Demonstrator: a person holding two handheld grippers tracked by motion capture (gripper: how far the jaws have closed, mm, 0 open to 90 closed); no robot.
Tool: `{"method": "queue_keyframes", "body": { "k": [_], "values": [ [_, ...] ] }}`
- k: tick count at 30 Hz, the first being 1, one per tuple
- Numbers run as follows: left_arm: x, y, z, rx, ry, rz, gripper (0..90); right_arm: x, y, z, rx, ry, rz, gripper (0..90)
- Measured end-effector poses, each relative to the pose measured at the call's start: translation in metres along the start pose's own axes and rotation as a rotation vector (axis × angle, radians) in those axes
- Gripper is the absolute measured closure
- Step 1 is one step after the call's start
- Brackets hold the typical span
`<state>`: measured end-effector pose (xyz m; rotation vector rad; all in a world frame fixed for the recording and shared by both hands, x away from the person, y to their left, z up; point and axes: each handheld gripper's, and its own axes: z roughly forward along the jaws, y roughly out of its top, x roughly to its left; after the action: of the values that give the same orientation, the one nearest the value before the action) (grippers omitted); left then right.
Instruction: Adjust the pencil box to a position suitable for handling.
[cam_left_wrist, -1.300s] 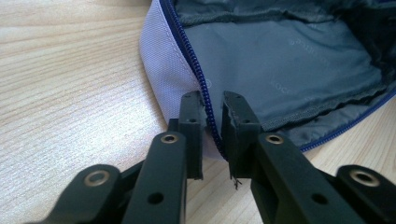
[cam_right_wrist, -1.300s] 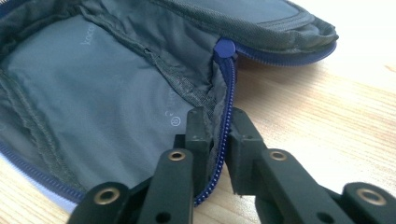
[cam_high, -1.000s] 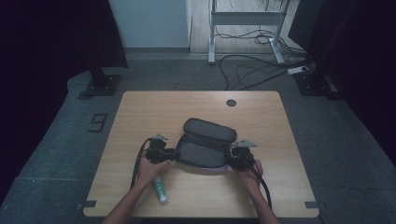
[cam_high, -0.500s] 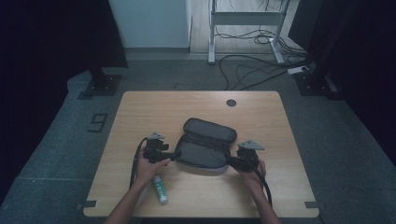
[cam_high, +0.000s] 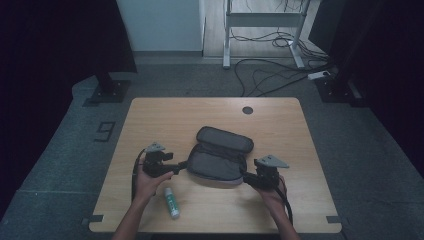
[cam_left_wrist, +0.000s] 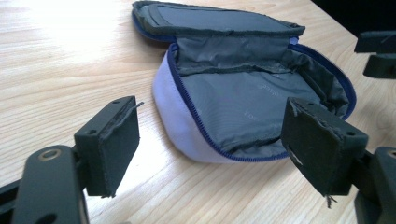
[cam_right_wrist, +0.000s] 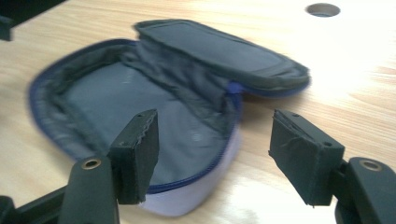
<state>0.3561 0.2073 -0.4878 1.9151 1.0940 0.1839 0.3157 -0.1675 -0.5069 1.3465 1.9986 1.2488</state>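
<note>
**Open pouch on the wooden surface, both jaws released**

Wood-grain surface sits in a dim room, with grey floor around it, cables trailing behind and a round grommet hole near its far edge. Your pencil pouch lies unzipped at the middle of that surface, its flap folded back toward the far side and its grey lining facing up; a blue zip runs round the rim and the outer shell shows pale lilac in your gripper views.

Your left gripper sits at the pouch's left end. Its jaws have just been opening and now stand wide apart; in the left gripper view the pouch's near rim lies between and beyond them, with neither pad pressing on it.

Your right gripper sits at the pouch's right end. Its jaws have also just been spreading and stand apart; in the right gripper view the pouch's near edge lies between the pads, which are clear of the fabric.

A glue stick with a green-and-white body lies on the surface just beside your left hand, apart from the pouch.
</note>
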Motion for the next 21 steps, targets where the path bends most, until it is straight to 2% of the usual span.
{"method": "queue_keyframes", "body": {
  "k": [3, 11, 12, 13, 18, 21],
  "values": [
    [0.005, -0.004, -0.007, -0.019, 0.023, -0.014, 21.5, 0.008, 0.000, -0.002, 0.001, 0.028, -0.010, 32.4],
    [0.017, -0.008, -0.019, -0.008, 0.031, -0.019, 21.8, 0.034, -0.002, -0.008, -0.003, 0.106, -0.052, 33.6],
    [0.020, -0.010, -0.021, -0.008, 0.037, -0.022, 21.8, 0.034, -0.002, -0.008, -0.003, 0.106, -0.052, 33.6],
    [0.024, -0.011, -0.023, -0.011, 0.033, -0.037, 22.3, 0.041, -0.003, -0.009, -0.004, 0.125, -0.064, 34.0],
    [0.030, -0.014, -0.026, -0.013, 0.033, -0.050, 23.0, 0.049, -0.004, -0.010, -0.004, 0.142, -0.080, 34.5],
    [0.034, -0.017, -0.026, -0.007, 0.033, -0.058, 23.6, 0.059, -0.005, -0.008, -0.003, 0.167, -0.096, 35.0]
  ]
}}
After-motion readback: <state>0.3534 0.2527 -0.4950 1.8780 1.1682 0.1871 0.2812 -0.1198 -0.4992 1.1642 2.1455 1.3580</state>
